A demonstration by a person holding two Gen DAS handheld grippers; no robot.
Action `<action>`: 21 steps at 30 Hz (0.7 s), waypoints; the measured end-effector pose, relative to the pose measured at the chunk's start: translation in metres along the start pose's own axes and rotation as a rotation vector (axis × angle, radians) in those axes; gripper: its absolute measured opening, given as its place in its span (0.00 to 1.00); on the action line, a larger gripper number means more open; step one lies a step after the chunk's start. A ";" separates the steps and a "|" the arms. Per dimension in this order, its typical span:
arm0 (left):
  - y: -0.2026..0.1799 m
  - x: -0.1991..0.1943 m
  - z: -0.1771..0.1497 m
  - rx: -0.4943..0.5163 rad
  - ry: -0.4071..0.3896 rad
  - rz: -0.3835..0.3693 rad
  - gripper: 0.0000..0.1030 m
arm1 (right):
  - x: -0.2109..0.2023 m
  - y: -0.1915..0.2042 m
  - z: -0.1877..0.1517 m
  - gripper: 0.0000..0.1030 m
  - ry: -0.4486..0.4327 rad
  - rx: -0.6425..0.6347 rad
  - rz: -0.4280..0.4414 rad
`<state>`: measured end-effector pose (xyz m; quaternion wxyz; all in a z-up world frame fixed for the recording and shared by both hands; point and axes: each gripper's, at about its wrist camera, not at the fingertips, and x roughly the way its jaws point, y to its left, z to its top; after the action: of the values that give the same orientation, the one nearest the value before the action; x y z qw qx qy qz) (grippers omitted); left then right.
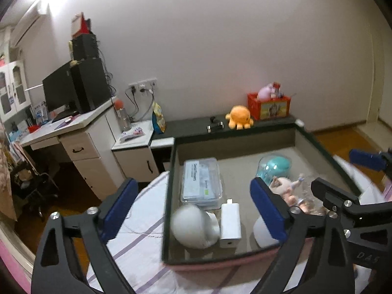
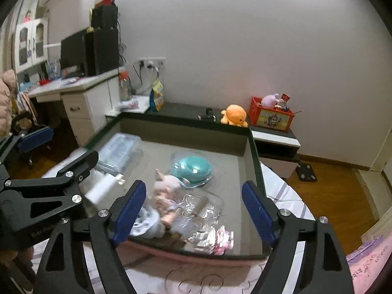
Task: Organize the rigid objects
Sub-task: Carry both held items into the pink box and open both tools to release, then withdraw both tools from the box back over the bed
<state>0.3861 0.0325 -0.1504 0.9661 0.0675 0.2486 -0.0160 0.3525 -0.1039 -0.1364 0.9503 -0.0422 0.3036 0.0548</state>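
Observation:
A dark-rimmed fabric box [image 1: 171, 171] with a grey floor sits on a striped bed sheet. It holds a clear plastic case [image 1: 201, 183], a white round object [image 1: 193, 225], a white charger block [image 1: 230, 220], a teal dome in clear packaging [image 2: 192, 167], a small doll [image 2: 166, 183] and crinkled clear wrap [image 2: 203, 208]. My left gripper [image 1: 193, 182] hangs open over the box's left half, touching nothing. Over the right half my right gripper [image 2: 193, 185] stands open above the doll and the wrap, with its pads off both.
Behind the box runs a dark ledge with an orange octopus plush [image 1: 239, 117] and a red crate [image 1: 268, 106]. A white desk with a monitor [image 1: 61, 93] stands to the left. Wooden floor [image 2: 330, 191] lies to the right of the bed.

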 end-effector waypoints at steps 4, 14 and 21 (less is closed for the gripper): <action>0.009 -0.047 0.001 -0.023 -0.066 0.001 0.98 | -0.038 0.004 0.000 0.81 -0.059 0.015 0.038; 0.022 -0.172 -0.032 -0.024 -0.192 -0.005 1.00 | -0.145 0.022 -0.033 1.00 -0.204 0.015 0.084; 0.012 -0.236 -0.059 -0.026 -0.228 0.034 1.00 | -0.205 0.033 -0.069 1.00 -0.303 0.019 0.077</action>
<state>0.1515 0.0523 -0.0864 0.9890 0.0566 0.1362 -0.0041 0.1425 -0.0953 -0.0748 0.9828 -0.0127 0.1587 0.0937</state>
